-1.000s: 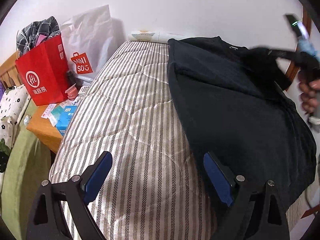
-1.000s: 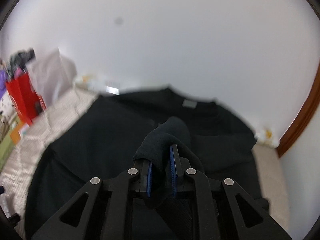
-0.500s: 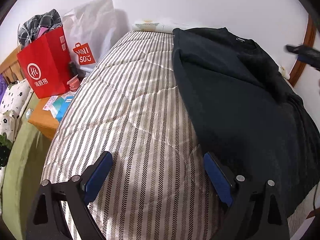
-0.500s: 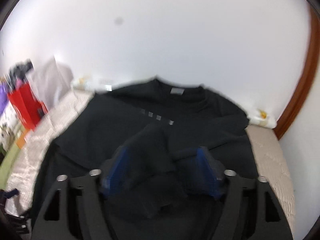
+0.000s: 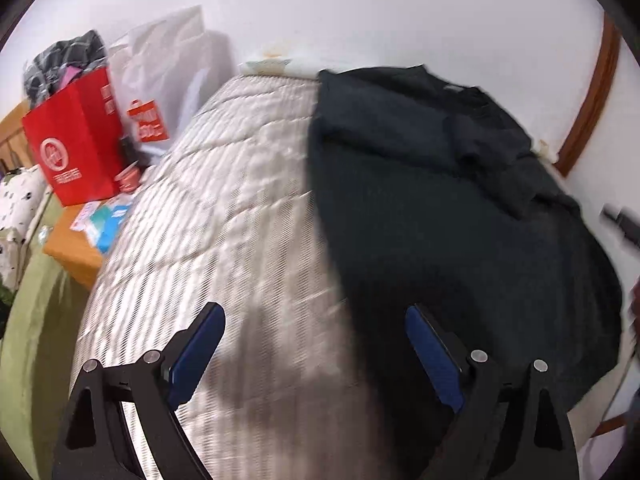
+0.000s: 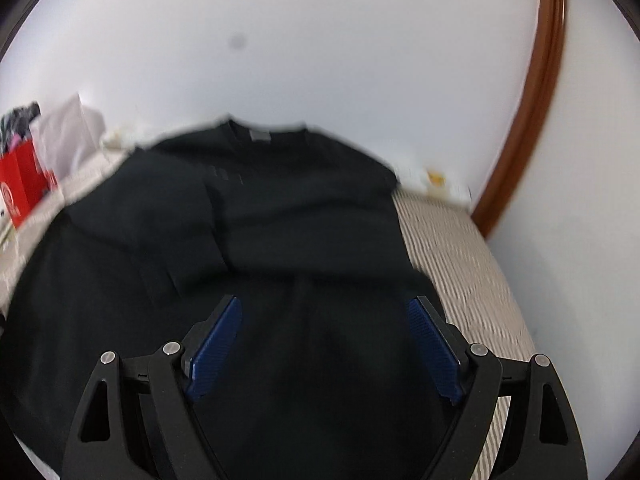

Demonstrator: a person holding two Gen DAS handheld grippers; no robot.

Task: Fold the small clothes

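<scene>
Both pairs of fingers (image 6: pixel 434 354) spread wide and empty, right gripper (image 6: pixel 324 350) just opened, over black shirt (image 6: pixel 280 216) on striped mattress (image 5: pixel 224 208)

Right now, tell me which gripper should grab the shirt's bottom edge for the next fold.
Right. The right gripper hangs open directly over the black shirt, cloth showing between its jaws. The left gripper is open too, but mostly over bare mattress at the shirt's side edge.

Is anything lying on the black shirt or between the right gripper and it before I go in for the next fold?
Nothing visible. The right gripper hangs open directly over the black shirt, which lies on the striped mattress with only its own folded sleeve on top. The bags stand off to the side.
</scene>
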